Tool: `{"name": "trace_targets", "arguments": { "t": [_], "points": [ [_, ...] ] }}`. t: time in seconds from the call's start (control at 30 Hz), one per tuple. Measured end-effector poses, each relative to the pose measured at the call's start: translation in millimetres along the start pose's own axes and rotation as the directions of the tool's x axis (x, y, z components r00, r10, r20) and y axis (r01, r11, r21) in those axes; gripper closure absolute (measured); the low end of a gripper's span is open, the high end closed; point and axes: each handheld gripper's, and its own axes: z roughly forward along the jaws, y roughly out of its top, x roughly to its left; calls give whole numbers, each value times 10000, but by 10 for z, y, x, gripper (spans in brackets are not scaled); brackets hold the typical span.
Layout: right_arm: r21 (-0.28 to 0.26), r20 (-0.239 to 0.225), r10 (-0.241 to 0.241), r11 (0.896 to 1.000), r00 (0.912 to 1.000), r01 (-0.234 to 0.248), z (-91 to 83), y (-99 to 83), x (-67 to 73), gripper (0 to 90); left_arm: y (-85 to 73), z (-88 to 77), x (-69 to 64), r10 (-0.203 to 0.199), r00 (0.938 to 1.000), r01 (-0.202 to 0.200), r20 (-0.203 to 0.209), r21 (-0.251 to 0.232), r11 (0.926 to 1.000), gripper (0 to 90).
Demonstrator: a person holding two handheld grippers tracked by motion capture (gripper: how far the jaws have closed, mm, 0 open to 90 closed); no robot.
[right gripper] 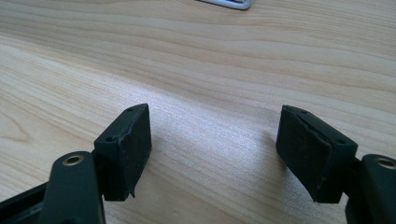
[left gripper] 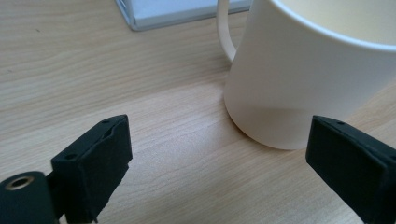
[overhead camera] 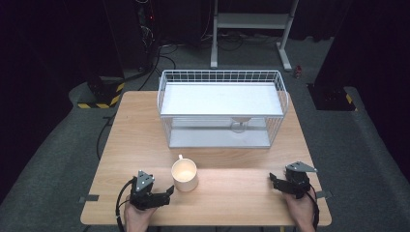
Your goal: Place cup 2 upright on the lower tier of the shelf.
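A cream mug [overhead camera: 184, 175] stands upright on the wooden table [overhead camera: 227, 193], its handle turned toward the far side. My left gripper [overhead camera: 170, 189] lies low at the near left, open, its jaws pointing right at the mug's base. In the left gripper view the mug [left gripper: 303, 79] rises just beyond the spread jaws, and nothing sits between them. My right gripper [overhead camera: 271, 178] rests at the near right edge, open, with bare wood between its jaws [right gripper: 215, 140]. A white wire basket [overhead camera: 221, 107] stands behind the mug, with a clear stemmed glass [overhead camera: 240, 123] on its lower level.
A solid white shelf [overhead camera: 220, 98] covers the basket's top tier. The basket's pale base corner [left gripper: 154, 16] lies just past the mug's handle. Black stands, cables and a white frame [overhead camera: 251, 29] stand on the floor beyond the table's far edge.
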Motion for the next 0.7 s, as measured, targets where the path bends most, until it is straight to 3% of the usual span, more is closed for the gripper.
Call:
{"name": "trace_targets", "arguments": {
  "t": [0.17, 0.37, 0.53, 0.7],
  "points": [
    [-4, -3, -14, 10000, 10000, 14, 0, 0, -1, 266, 23, -4, -79, 362, 9993, -363, 118, 59, 9993, 57],
    [-7, 5, -13, 10000, 10000, 13, -1, 0, 1, 267, 12, 20, -152, 342, 9981, -365, 521, 434, 9984, 59],
    [-10, 4, -29, 10000, 10000, 29, 0, 0, 0, 267, 22, -9, -205, 458, 9969, -468, 635, 145, 9988, 80],
    [-11, 6, -29, 10000, 10000, 29, 0, 0, 0, 267, 46, 9, -254, 652, 9960, -666, 612, 207, 9976, 58]
  ]
}}
